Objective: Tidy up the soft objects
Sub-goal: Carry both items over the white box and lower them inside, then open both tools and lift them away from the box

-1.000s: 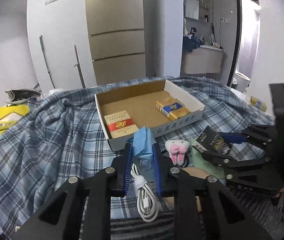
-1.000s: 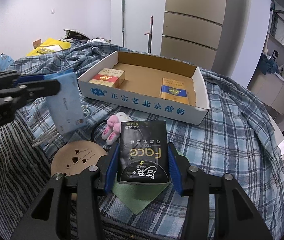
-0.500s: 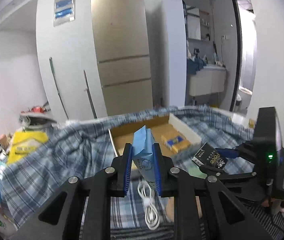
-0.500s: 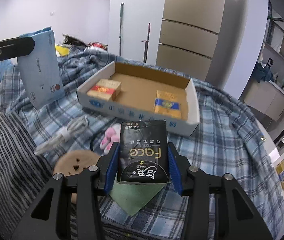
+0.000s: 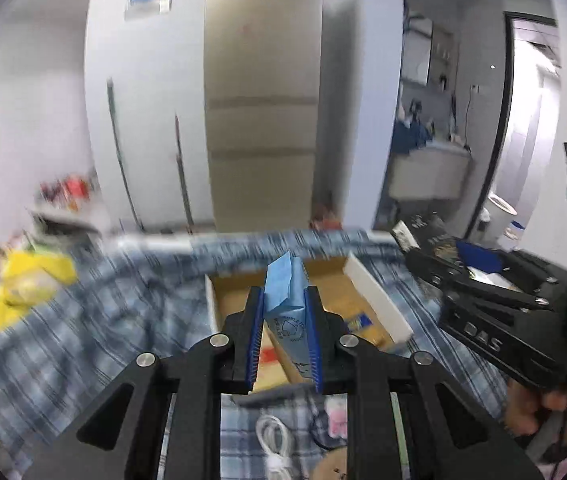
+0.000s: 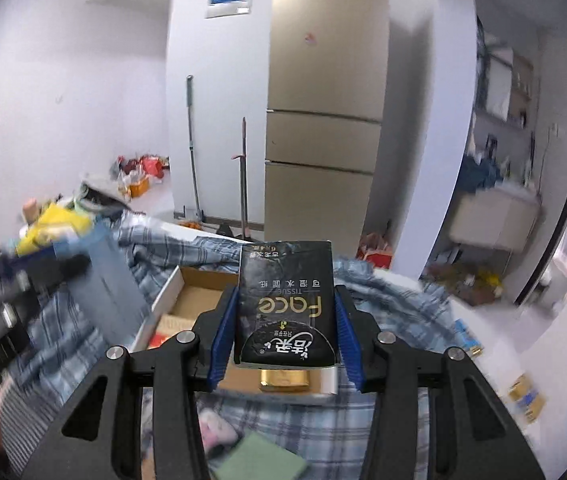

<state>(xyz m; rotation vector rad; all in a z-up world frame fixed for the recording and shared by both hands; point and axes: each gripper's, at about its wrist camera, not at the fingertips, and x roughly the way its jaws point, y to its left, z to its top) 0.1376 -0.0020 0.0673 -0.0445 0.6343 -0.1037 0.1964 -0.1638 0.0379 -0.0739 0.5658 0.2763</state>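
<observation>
cardboard is the landmark: the box (image 5: 375, 300) sits open on the plaid cloth (image 5: 83, 320), and all positions below are given relative to it.

progress, left to right. the left gripper (image 5: 283, 344) is clamped on a blue pack (image 5: 285, 300), held upright in the air above the near left part of the box. the right gripper (image 6: 283, 340) is clamped on a black tissue pack (image 6: 285, 300), held above the near edge of the box. neither pack is inside the box yet. the box already holds flat cartons: a red one (image 6: 167, 330) at its near left and a yellow-blue one (image 5: 363, 326) toward its right. on the cloth in front of the box, not yet picked up, lie a white cable (image 5: 277, 444), a pink plush (image 5: 335, 420), a tan disc (image 5: 337, 466) and a green sheet (image 6: 263, 458). judgement: the task is in an early to middle stage; two packs are in transit and the plush, at least, remains to be sorted.

differences between views. the left view shows the cable and the disc below the box; the right view does not. the right view shows the label of the tissue pack and the green sheet; in the left view that pack appears only edge-on, to the right of the box, in the other gripper. both views are motion-blurred at the left side.
</observation>
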